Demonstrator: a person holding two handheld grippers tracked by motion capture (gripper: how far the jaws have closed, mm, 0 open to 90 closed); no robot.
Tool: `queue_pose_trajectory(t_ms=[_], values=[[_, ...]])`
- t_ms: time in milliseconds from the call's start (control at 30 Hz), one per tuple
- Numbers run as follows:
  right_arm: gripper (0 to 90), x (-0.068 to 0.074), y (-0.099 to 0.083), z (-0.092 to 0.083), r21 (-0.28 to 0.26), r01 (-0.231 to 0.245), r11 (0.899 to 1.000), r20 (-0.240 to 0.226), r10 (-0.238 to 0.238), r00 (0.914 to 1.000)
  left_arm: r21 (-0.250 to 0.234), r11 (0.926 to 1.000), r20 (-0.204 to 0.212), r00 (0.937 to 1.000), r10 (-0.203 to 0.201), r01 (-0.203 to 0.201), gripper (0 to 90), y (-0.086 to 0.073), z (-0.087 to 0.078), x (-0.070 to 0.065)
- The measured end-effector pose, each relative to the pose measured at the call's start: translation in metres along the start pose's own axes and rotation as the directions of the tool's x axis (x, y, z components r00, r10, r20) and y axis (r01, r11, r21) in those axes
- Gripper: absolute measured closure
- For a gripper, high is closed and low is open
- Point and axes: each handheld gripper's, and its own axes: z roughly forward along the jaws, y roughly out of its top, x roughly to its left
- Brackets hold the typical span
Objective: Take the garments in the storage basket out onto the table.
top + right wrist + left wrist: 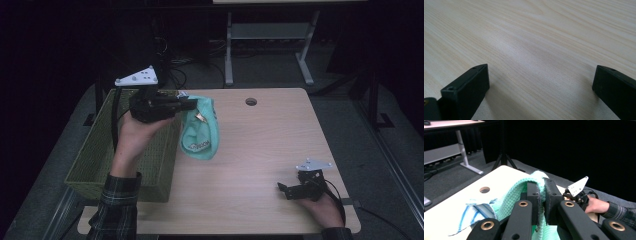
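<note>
Mint-green knit cap (pixel 201 131) hangs pinched in the closed left tongs (pixel 192 104), lifted above the pale wood-grain counter (pixel 260 150), with a green woven basket (pixel 100 160) below the left hand. Right tongs (pixel 283 189) rest low on the counter's near corner, jaws spread wide, empty. Beyond lies a dark room with a white desk frame (pixel 270 35).

Cloth (pixel 200 131): mint-green knitted fabric with a printed label; a blue-and-white striped piece shows beside it in the left gripper view. Hangs crumpled, pinched at its top fold, lifted over the table's far-left area, just right of the green basket (pixel 95 160).
</note>
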Motion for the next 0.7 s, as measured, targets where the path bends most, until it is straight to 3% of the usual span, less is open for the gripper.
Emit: queue_pose_trajectory(t_ms=[267,500,700], values=[[0.7,0.000,0.000,0.000,0.000,0.000,1.000,-0.001,0.000,1.0000,-0.005,1.0000,0.031,0.9995,-0.003,0.004,84.4,-0.014,0.018,-0.006],[0.7,0.000,0.000,0.000,0.001,-0.001,1.000,-0.001,0.001,1.0000,0.029,0.9992,0.047,0.9985,-0.029,0.027,84.3,-0.034,0.040,-0.002],[0.7,0.000,0.000,0.000,0.001,-0.001,1.000,0.000,0.001,1.0000,0.052,0.9985,0.065,0.9977,-0.018,0.015,84.3,-0.042,0.054,-0.003]])
